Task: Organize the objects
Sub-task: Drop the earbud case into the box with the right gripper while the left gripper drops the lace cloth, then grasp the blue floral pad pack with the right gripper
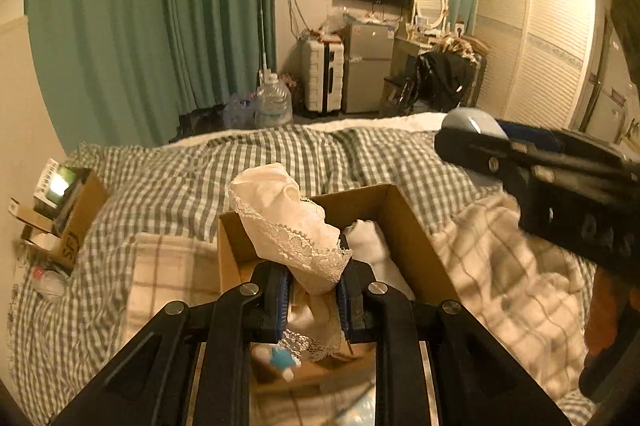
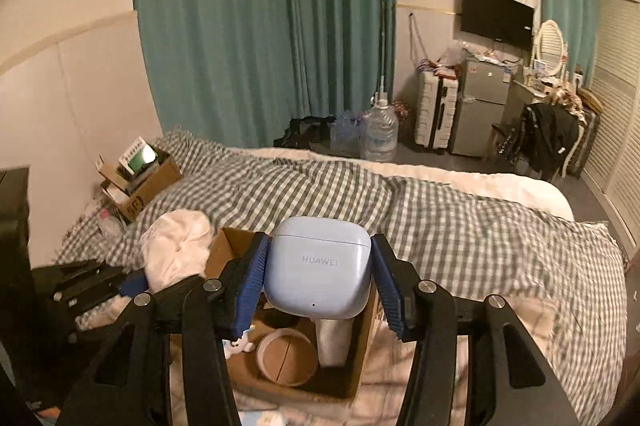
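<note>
The left hand-held gripper (image 1: pixel 312 290), low in the frame's centre, is clamped on a lace-trimmed cloth (image 1: pixel 292 226) above the cardboard box (image 1: pixel 412 238) on the bed (image 1: pixel 280 162). Only the right view shows the right hand-held gripper (image 2: pixel 318 266) pinching a blue Huawei earbud case (image 2: pixel 318 266) above a tape roll (image 2: pixel 286 358) inside the box.

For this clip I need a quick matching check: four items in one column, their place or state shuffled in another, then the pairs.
1. pale blue earbud case
2. cream lace-trimmed cloth
3. open brown cardboard box
4. small cardboard box with a booklet

A. at the bed's far left edge, by the wall
B. between the right gripper's blue pads
C. pinched in the left gripper
D. on the checked bedding under both grippers

Pairs: 1-B, 2-C, 3-D, 4-A
</note>
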A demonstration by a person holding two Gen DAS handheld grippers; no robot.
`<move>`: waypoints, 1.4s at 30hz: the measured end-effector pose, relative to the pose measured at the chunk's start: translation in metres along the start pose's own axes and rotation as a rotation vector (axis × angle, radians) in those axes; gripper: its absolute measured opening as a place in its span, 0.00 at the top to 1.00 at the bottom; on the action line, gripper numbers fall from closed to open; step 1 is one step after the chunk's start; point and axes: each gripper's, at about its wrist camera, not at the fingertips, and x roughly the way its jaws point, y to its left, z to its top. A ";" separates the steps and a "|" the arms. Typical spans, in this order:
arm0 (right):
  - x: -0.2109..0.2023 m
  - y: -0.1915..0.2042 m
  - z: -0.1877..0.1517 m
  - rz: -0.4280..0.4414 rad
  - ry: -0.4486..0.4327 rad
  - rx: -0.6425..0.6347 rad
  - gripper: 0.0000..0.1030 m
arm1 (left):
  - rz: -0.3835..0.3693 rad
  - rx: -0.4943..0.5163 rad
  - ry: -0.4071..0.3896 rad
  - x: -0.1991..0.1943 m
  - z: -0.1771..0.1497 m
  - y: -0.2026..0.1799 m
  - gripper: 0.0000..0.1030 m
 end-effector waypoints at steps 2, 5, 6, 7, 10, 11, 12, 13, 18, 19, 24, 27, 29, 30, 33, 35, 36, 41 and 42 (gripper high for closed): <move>0.024 -0.002 -0.008 0.001 0.022 -0.003 0.51 | 0.004 -0.001 0.021 0.017 -0.003 0.003 0.81; 0.056 -0.007 -0.026 0.012 0.061 -0.001 0.51 | -0.005 -0.013 0.058 0.049 -0.012 0.009 0.81; 0.070 -0.009 -0.035 0.023 0.082 0.006 0.51 | -0.006 -0.015 0.071 0.059 -0.016 0.011 0.81; 0.080 -0.012 -0.042 0.029 0.096 0.014 0.51 | -0.006 -0.017 0.086 0.070 -0.020 0.012 0.81; 0.104 -0.021 -0.056 0.044 0.130 0.032 0.51 | -0.007 -0.017 0.119 0.093 -0.030 0.015 0.81; 0.107 -0.023 -0.058 0.049 0.127 0.036 0.51 | -0.018 -0.017 0.123 0.098 -0.032 0.016 0.81; 0.109 -0.026 -0.059 0.064 0.121 0.042 0.50 | -0.027 -0.019 0.123 0.099 -0.034 0.017 0.81; 0.109 -0.028 -0.059 0.075 0.119 0.048 0.50 | -0.029 -0.023 0.120 0.100 -0.036 0.017 0.80; 0.084 -0.036 -0.047 0.048 0.056 0.079 0.33 | -0.015 -0.057 0.097 0.081 -0.034 0.020 0.34; 0.076 -0.037 -0.044 0.040 0.048 0.079 0.33 | -0.014 -0.056 0.083 0.071 -0.033 0.020 0.32; 0.021 -0.031 -0.025 -0.015 0.008 0.069 0.26 | 0.018 -0.028 0.043 0.015 -0.030 0.017 0.11; -0.028 -0.021 -0.016 -0.048 -0.033 0.043 0.15 | 0.026 -0.024 0.004 -0.027 -0.032 0.018 0.02; -0.050 -0.015 -0.017 -0.072 -0.042 0.019 0.11 | 0.034 -0.014 -0.011 -0.047 -0.038 0.019 0.00; -0.064 -0.009 -0.019 -0.091 -0.042 0.005 0.10 | 0.042 -0.006 -0.019 -0.059 -0.042 0.019 0.00; -0.084 0.002 -0.032 -0.125 -0.032 0.010 0.06 | 0.067 0.004 -0.031 -0.084 -0.059 0.017 0.00; -0.091 0.008 -0.051 -0.118 -0.018 0.037 0.02 | 0.075 -0.007 -0.024 -0.093 -0.076 0.020 0.00; -0.091 0.012 -0.065 -0.107 0.006 0.052 0.01 | 0.079 -0.014 -0.022 -0.094 -0.081 0.022 0.00; -0.057 0.029 -0.125 -0.103 0.115 0.065 0.01 | 0.093 -0.108 0.007 -0.089 -0.134 0.037 0.00; -0.051 0.031 -0.134 -0.103 0.131 0.059 0.01 | 0.096 -0.122 0.012 -0.087 -0.140 0.040 0.00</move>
